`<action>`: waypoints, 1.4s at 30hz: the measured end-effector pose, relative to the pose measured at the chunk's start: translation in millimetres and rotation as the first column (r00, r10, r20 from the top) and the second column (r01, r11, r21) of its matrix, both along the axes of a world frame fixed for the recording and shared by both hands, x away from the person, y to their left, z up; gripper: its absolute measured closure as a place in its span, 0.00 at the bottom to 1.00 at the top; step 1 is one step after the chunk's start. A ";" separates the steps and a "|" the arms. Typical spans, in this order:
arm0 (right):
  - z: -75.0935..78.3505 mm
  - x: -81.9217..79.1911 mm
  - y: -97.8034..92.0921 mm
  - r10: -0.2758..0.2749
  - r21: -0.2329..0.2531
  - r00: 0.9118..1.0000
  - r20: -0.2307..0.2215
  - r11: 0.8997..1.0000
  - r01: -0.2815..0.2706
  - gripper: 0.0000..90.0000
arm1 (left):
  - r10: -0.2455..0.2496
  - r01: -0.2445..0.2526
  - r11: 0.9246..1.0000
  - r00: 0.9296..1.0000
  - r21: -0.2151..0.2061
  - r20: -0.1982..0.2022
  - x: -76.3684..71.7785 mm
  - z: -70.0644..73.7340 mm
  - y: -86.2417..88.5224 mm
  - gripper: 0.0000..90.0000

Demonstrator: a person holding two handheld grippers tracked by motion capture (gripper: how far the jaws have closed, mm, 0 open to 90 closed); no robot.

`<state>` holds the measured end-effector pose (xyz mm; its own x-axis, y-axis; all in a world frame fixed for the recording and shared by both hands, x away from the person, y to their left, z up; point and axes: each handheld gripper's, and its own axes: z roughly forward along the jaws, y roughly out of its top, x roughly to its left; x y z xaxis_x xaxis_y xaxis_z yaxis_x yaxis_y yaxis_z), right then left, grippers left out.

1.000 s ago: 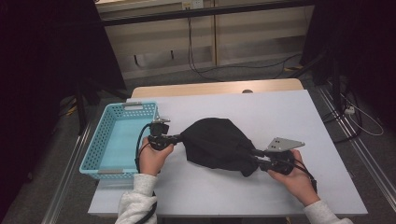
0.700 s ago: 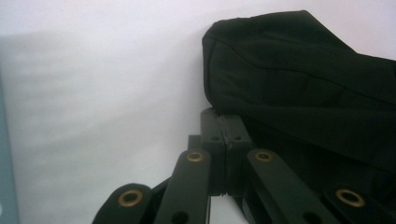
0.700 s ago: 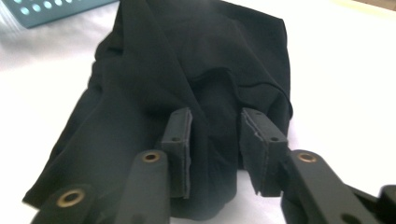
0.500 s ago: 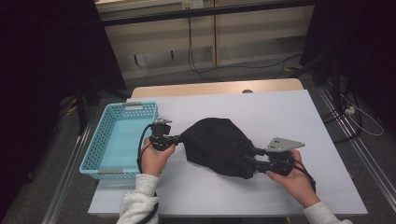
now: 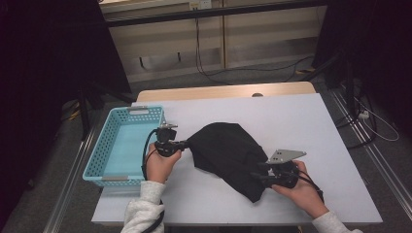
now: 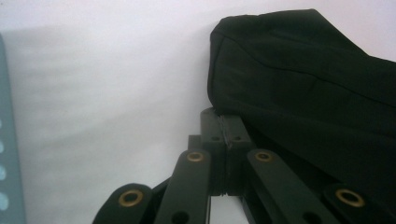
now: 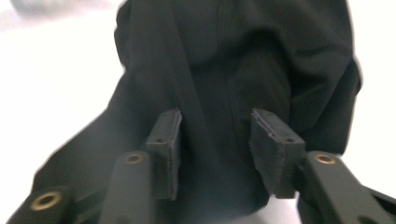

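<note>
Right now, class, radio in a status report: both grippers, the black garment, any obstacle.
Left gripper shut at black garment's edge. Right gripper open over garment. Blue basket beside left hand, not in the way.

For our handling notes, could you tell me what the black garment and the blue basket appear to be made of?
Black garment: likely woven fabric, matte, judging by its soft folds and stitched seams. Blue basket: probably moulded plastic, smooth, with rigid perforated walls.

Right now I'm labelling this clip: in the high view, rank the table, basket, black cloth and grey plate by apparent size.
1. Table.
2. Basket and black cloth: look much alike in area, so I won't rank them.
3. Grey plate on the right tongs, clearly smallest.
</note>
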<state>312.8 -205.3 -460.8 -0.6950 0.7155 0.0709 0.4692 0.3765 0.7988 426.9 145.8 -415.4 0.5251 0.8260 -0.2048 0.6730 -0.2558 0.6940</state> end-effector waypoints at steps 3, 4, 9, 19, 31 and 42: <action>-4.2 1.1 -1.9 -0.007 -0.023 1.000 -0.007 1.000 0.007 0.76 | 0.006 -0.006 1.000 1.000 -0.010 -0.001 0.0 0.0 0.8 1.00; -5.2 2.5 -5.6 0.002 -0.027 1.000 -0.022 1.000 -0.003 0.95 | 0.001 -0.001 1.000 1.000 -0.007 -0.003 -0.2 0.8 1.4 1.00; -1.3 6.1 -10.0 0.002 -0.067 1.000 0.008 0.998 -0.001 0.97 | -0.002 0.002 1.000 1.000 -0.010 -0.004 -0.7 1.0 0.5 1.00; 13.4 39.1 -42.2 -0.134 -0.129 0.978 0.163 0.979 0.155 0.97 | -0.071 0.070 0.997 0.997 -0.024 -0.017 -5.4 -0.4 -18.8 1.00; 19.6 14.0 -41.6 -0.134 -0.019 0.982 0.135 0.990 0.138 0.74 | -0.059 0.059 0.998 0.998 -0.016 -0.025 -7.6 -1.4 -19.2 1.00; 16.0 -15.2 -17.7 -0.006 0.035 0.998 0.067 0.999 0.003 0.58 | -0.038 0.038 0.999 0.999 -0.010 -0.015 -7.3 0.0 -17.1 1.00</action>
<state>297.6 -223.0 -444.8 -0.6958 0.7166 0.0491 0.4157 0.3459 0.8412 419.7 128.7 -415.4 0.5530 0.8034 -0.2209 0.6732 -0.2746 0.6866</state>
